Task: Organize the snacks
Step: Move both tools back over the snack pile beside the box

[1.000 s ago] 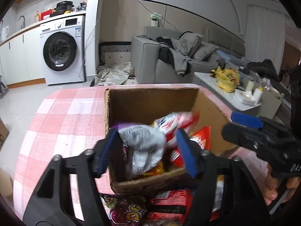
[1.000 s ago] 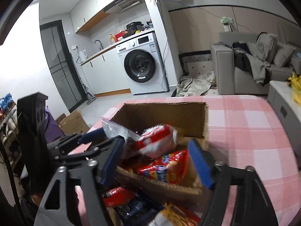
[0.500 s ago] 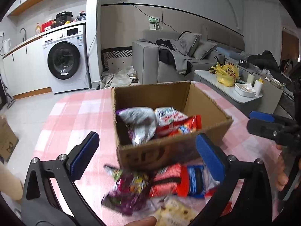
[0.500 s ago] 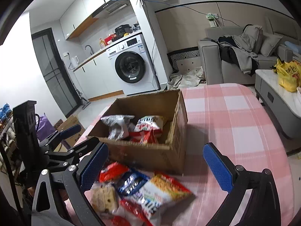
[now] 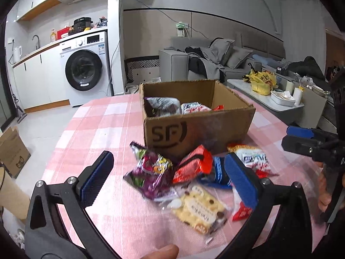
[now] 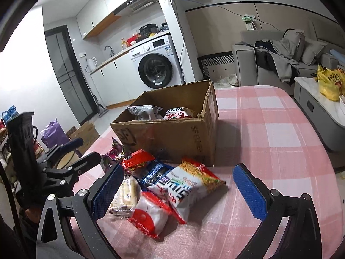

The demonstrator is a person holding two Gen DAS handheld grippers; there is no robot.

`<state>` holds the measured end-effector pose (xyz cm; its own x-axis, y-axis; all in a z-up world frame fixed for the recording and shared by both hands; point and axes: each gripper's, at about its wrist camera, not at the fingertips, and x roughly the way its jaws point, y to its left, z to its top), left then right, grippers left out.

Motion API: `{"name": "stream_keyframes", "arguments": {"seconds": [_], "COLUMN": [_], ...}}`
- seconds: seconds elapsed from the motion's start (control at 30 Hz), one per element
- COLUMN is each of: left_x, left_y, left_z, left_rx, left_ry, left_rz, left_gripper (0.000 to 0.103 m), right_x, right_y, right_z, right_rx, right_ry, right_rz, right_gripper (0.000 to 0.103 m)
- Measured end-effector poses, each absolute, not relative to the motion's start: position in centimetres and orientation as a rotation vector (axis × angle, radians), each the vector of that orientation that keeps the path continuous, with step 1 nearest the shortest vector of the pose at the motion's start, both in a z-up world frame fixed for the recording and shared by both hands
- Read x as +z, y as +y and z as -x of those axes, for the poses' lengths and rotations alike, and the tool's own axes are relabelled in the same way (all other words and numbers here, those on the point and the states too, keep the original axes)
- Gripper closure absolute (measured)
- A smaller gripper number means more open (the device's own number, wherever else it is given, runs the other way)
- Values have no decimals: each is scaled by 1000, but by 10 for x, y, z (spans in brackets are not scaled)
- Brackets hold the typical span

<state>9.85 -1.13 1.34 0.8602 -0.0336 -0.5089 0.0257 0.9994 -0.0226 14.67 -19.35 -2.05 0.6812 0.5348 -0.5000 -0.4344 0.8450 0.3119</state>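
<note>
A cardboard box [image 5: 200,127] marked SF stands on the pink checked table [image 5: 103,129] and holds a silver snack bag [image 5: 162,105] and a white-red packet [image 5: 194,108]. Several loose snacks lie in front of it: a purple bag [image 5: 151,172], a red packet [image 5: 192,166], a biscuit pack [image 5: 198,211], a noodle packet [image 6: 185,185]. My left gripper [image 5: 168,179] is open and empty above the pile. My right gripper [image 6: 179,190] is open and empty over the noodle packet. The box also shows in the right wrist view [image 6: 172,133].
A washing machine [image 5: 84,69] and kitchen counter stand behind the table on the left. A grey sofa [image 5: 207,62] and a low white table [image 5: 280,103] with a yellow bag are at the back right. A cardboard carton [image 5: 10,151] sits on the floor at left.
My left gripper let go of the silver bag, which now lies in the box. Both grippers drew back from the box, and now hang open over the loose snacks.
</note>
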Motion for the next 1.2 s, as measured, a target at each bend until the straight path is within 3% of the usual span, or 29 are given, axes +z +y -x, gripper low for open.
{"name": "stream_keyframes", "arguments": {"seconds": [1.2], "left_x": [-20], "left_y": [4], "left_z": [-89], "left_rx": [5], "left_ry": [643], "left_rz": [76], "left_gripper": [1], "right_x": [-78], "right_y": [-139], "right_z": [-148], "right_rx": [545], "right_ry": [874], "right_rz": [6], "right_gripper": [0]}}
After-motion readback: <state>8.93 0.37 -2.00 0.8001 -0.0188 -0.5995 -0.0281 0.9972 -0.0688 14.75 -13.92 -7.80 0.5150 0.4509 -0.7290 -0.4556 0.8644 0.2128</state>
